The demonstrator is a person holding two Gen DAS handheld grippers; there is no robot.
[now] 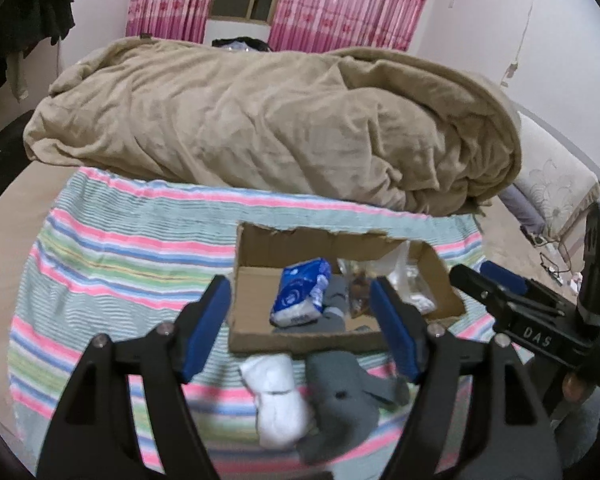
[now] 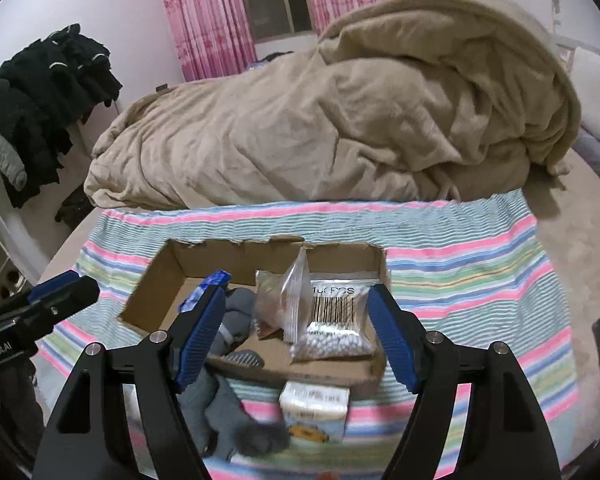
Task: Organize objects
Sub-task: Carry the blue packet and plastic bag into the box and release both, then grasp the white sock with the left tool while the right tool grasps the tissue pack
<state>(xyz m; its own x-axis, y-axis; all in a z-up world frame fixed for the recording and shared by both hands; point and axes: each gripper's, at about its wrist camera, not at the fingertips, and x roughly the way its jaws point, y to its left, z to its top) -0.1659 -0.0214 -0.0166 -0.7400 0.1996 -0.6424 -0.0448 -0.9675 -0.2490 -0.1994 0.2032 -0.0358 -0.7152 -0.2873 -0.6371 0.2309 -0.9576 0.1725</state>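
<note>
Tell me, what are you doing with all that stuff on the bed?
Tidying small things into a cardboard box on the striped cloth. Tissues and a cotton swab bag are already inside. White socks and gray socks still lie outside. The left gripper and right gripper hover open, holding nothing.

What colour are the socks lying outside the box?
White pair and grey pair; left wrist view shows both.

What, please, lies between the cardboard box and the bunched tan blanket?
Only bare striped cloth separates the cardboard box from the tan blanket, clearest in the right wrist view.
</note>
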